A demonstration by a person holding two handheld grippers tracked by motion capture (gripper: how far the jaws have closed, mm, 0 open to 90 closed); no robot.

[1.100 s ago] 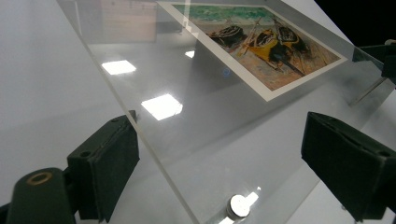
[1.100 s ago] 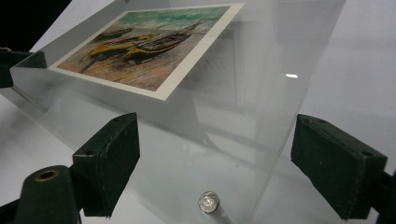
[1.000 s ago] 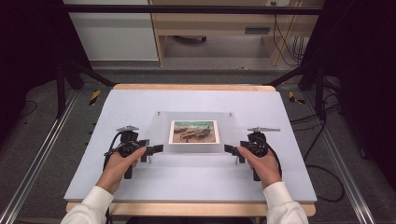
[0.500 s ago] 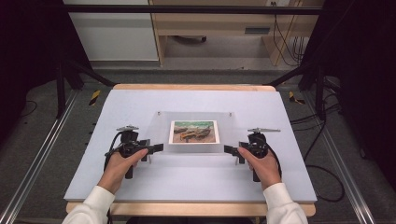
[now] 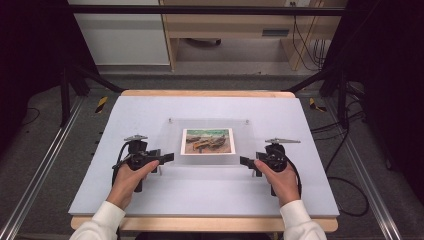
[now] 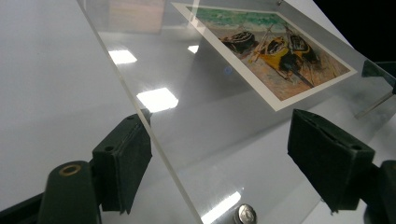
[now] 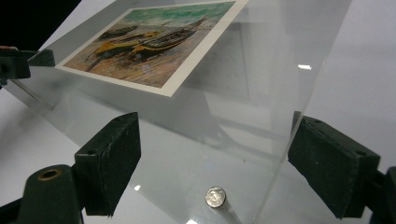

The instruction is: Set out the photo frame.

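We see a clear acrylic frame (image 5: 207, 141) lying in the middle of the pale grey table (image 5: 150, 107), with a print of beached boats (image 5: 207, 140) sandwiched inside it. Taking the frame as our landmark, the left gripper (image 5: 168, 158) sits at its near left corner and the right gripper (image 5: 245, 161) at its near right corner, each held in one hand.

In the left gripper view, the frame's corner (image 6: 196, 140) reaches in between the two black jaws; those jaws have just been closing, yet they stand apart, one pad beside the acrylic edge, the other clear of it. A silver bolt (image 6: 246, 214) pins that corner.

In the right gripper view, the frame (image 7: 224, 116) likewise lies between wide-set jaws, neither pad pressing on it, with a silver bolt (image 7: 215, 197) low between them.
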